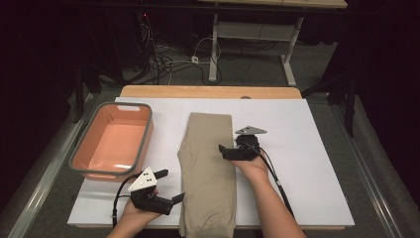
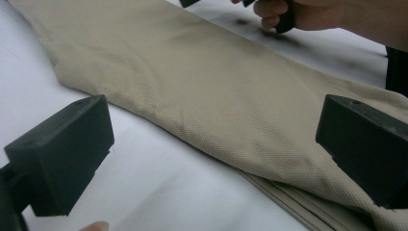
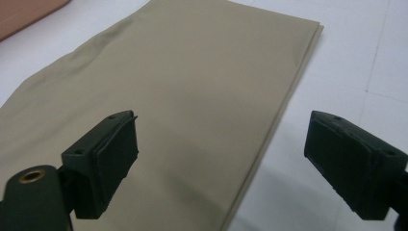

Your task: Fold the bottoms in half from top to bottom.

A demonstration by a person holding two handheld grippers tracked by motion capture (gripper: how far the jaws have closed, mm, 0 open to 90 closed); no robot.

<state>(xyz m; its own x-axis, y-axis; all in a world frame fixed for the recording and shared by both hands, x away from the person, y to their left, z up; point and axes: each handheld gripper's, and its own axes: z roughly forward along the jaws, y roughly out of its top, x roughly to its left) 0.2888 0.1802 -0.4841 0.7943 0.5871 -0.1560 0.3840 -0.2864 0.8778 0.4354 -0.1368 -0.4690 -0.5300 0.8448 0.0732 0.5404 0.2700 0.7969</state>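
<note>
Khaki woven cloth, folded into a long narrow garment (image 1: pixel 208 168) with layered edges showing at its side, lies flat on the white sheet-covered desk (image 1: pixel 307 163), running from the near edge toward the far edge along the middle; its fine pebbled weave shows in the left gripper view (image 2: pixel 216 101), its smooth squared far end in the right gripper view (image 3: pixel 183 96). No writing or label can be read on anything. The right gripper (image 1: pixel 224 150), black plastic with a grey three-cornered plate on top, is held level over the cloth's right edge with the hand's wrist resting low, its blocky padded jaws apart and pointing left, nothing between them but air above the fabric. The left gripper (image 1: pixel 171 186), of the same make, sits near the desk's near-left corner just beside the cloth's left edge, its jaws spread wide and pointing right, straddling that edge without pressing it. A salmon-pink rectangular plastic tub with a grey rim (image 1: pixel 86 144) stands at the desk's left edge.
</note>
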